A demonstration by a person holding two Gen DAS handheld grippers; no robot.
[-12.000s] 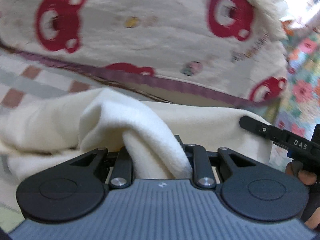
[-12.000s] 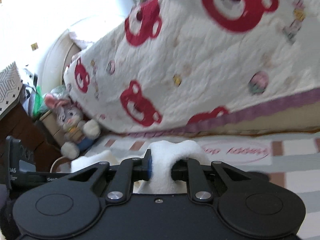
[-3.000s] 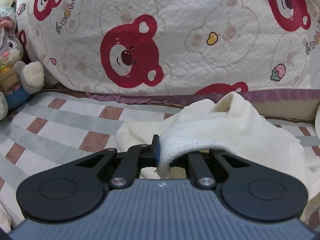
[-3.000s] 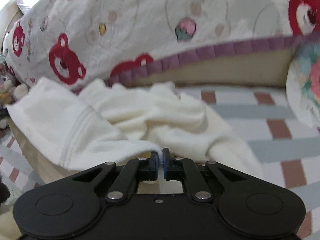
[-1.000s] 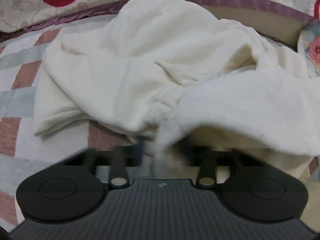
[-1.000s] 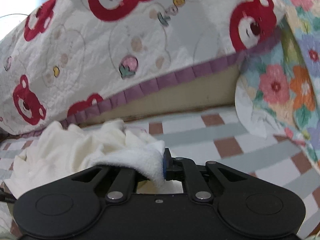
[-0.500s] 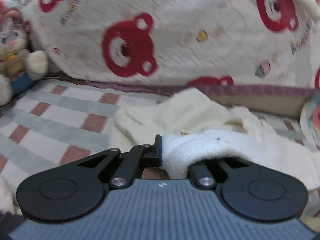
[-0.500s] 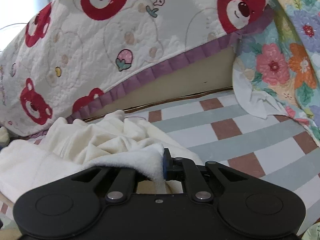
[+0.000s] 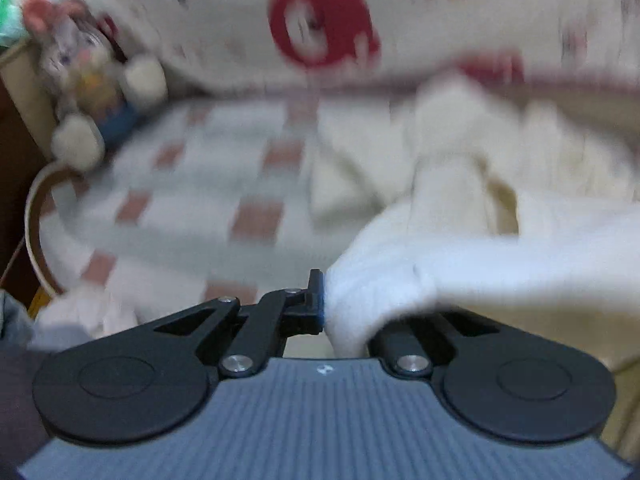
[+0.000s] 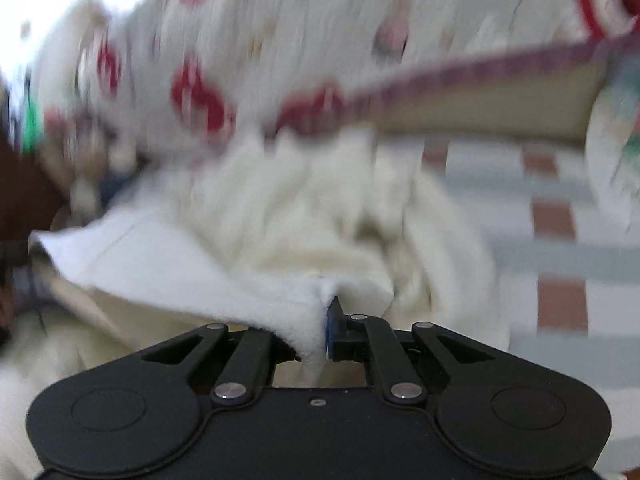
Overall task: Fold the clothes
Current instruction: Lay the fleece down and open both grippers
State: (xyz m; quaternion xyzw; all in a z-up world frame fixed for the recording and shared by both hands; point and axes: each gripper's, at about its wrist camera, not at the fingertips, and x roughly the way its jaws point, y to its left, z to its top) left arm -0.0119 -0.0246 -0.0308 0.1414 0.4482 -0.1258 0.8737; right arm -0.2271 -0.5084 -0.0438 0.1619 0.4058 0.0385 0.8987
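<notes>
While both views are blurring with motion, the cream fleece garment (image 10: 304, 216) is lying bunched on the checked bed sheet (image 9: 192, 184), near the far edge where the bear-print quilt (image 9: 320, 32) is rising behind it, with one hem lifted off the sheet between the two tools. The left gripper (image 9: 344, 312) is pinching one end of that hem, jaws closed on the cloth; the right gripper (image 10: 316, 332) is clamping the other end, jaws narrow with fleece between them. Step in hand, as judged: spreading the garment flat ahead of a first fold. Next move is likely calling for drawing the two held points apart until the hem is taut, then laying it down square on the sheet. A plush rabbit (image 9: 80, 76) is sitting at the sheet's far left corner. Containers: none showing.
</notes>
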